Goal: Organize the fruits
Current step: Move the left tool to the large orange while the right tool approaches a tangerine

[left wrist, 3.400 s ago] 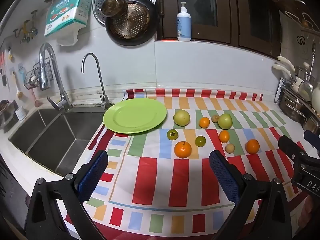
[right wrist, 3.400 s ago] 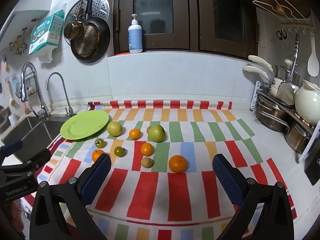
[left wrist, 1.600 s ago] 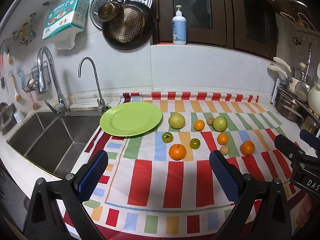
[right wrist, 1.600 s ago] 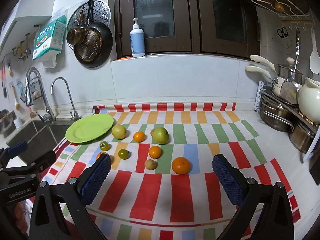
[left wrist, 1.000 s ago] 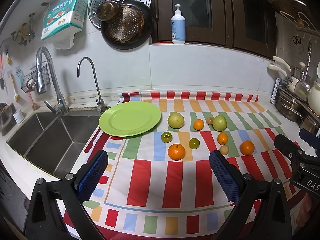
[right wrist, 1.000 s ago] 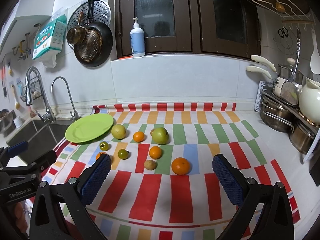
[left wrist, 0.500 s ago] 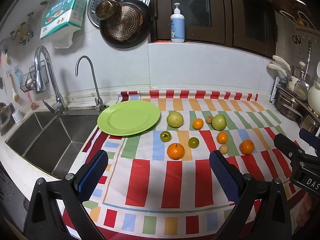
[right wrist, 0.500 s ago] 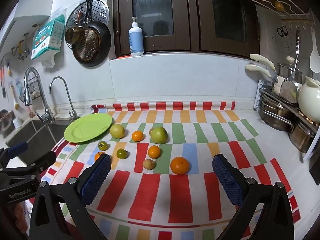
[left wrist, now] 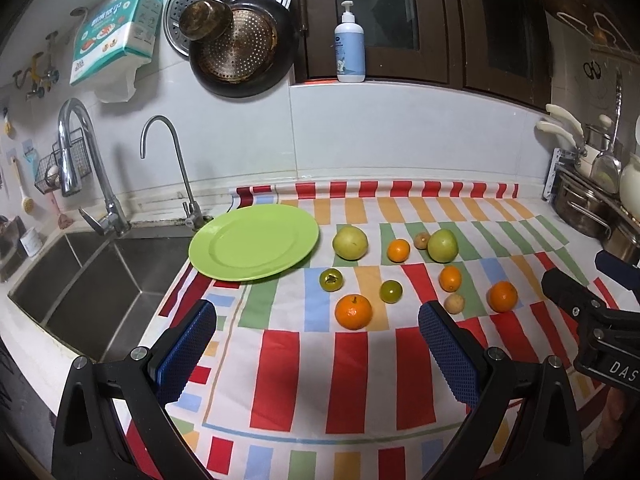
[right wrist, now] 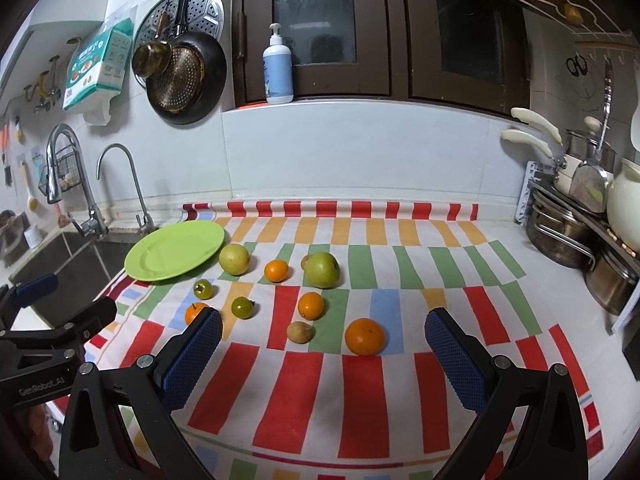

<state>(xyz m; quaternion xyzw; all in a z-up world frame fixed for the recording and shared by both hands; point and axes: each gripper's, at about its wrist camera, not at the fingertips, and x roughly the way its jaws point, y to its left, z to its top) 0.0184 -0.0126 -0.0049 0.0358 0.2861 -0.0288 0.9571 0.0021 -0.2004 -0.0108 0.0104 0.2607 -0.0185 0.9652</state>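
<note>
A green plate lies empty at the striped cloth's left end; it also shows in the right wrist view. Several fruits lie loose to its right: a yellow-green pear, a green apple, oranges such as the nearest one, and small green tomatoes. In the right wrist view an orange and a small brown fruit lie nearest. My left gripper is open and empty above the cloth's front. My right gripper is open and empty.
A steel sink with two taps lies left of the cloth. Pots and a dish rack stand at the right. Pans hang on the back wall. A soap bottle stands on the ledge.
Both grippers have drifted slightly, so the fruits and plate shift a little in view. Both stay open and nothing was taken hold of.
</note>
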